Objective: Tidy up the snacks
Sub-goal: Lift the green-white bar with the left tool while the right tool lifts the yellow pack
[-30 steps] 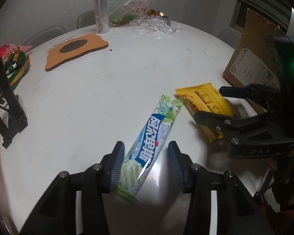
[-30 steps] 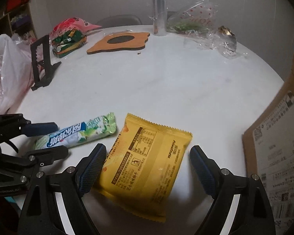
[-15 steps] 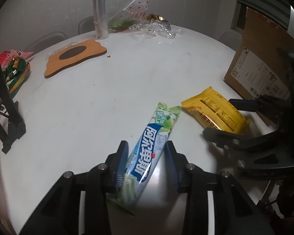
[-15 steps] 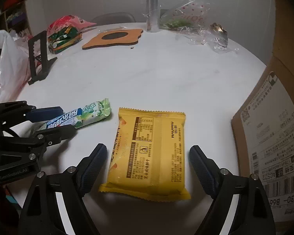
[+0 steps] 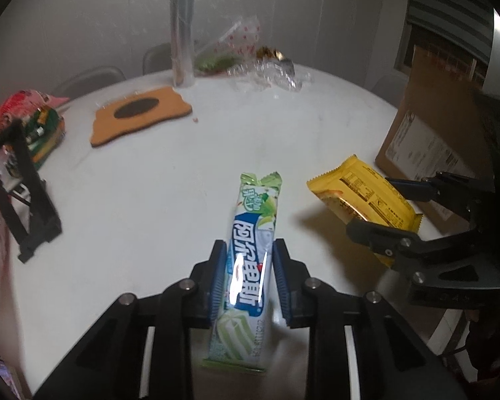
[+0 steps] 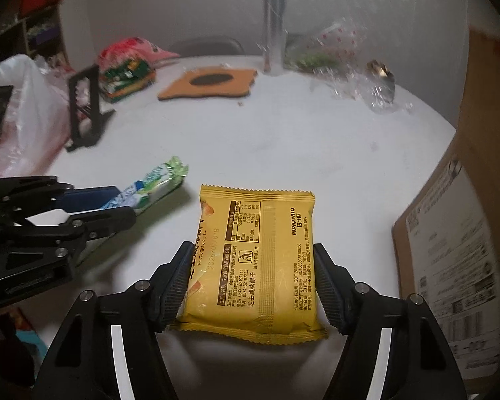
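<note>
A long green, white and blue candy stick [image 5: 255, 220] is clamped between the blue pads of my left gripper [image 5: 250, 260], lifted and pointing away over the white round table [image 5: 170, 173]. To its right, a yellow biscuit packet [image 5: 343, 186] hangs tilted above its own shadow. The right wrist view shows that yellow packet [image 6: 270, 276] print side up. My right gripper [image 6: 251, 248] has its jaws closing, both pads pressing the packet's long edges. The left gripper [image 6: 116, 203] with the candy stick [image 6: 153, 183] shows at the left there.
A cardboard box [image 6: 450, 233] stands at the table's right edge. An orange mat [image 5: 140, 116], a metallic cylinder [image 5: 182, 30] and clear wrappers [image 5: 263, 73] sit at the back. A black stand [image 5: 20, 193] and snack bags [image 5: 33, 120] are on the left.
The left jaws closed onto the candy stick and raised it off the table. The right jaws narrowed onto the yellow packet, which turned square to them and now hangs above the table.
</note>
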Demonstrator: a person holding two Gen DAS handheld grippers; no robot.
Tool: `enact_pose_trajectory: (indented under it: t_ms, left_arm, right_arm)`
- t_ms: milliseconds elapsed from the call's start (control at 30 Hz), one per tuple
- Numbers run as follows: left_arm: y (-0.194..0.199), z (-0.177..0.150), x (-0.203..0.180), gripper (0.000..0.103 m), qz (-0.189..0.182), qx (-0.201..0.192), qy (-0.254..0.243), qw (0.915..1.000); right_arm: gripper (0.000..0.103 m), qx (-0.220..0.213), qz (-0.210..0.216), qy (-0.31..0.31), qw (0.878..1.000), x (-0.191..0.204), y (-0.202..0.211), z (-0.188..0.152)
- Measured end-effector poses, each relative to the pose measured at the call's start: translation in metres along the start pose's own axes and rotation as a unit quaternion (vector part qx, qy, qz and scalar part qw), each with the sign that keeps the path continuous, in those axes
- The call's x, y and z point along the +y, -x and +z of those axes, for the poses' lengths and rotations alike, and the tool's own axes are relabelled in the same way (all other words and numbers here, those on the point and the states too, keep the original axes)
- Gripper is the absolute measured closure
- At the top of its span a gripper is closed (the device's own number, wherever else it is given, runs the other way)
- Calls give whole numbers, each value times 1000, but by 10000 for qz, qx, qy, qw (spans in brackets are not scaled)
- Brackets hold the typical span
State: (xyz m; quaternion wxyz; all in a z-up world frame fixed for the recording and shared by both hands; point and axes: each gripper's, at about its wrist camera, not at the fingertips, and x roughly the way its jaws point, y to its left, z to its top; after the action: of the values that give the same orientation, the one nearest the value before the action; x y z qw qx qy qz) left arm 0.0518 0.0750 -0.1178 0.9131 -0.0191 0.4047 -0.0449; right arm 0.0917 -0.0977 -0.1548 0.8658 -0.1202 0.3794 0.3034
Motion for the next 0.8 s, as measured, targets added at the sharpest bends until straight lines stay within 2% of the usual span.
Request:
enact_pose_trajectory:
  t_ms: [300, 433, 633, 800]
  left_arm:
    - [60, 34, -13, 78, 230, -841, -140, 9961]
    - [90, 54, -29, 78, 163, -1268, -232, 9915]
    - [117, 87, -76, 78, -16, -1685, -667, 9834]
    - [122, 115, -131, 78, -274, -1846, -1083, 9764]
  right_arm:
    - [37, -925, 255, 248, 9951, 5, 67, 27]
    - [37, -1313, 294, 274, 9905, -2, 99, 36]
    - [37, -1910, 93, 161, 9814, -29, 148, 35]
    - [37, -2277, -257, -155, 9733, -74, 182, 26]
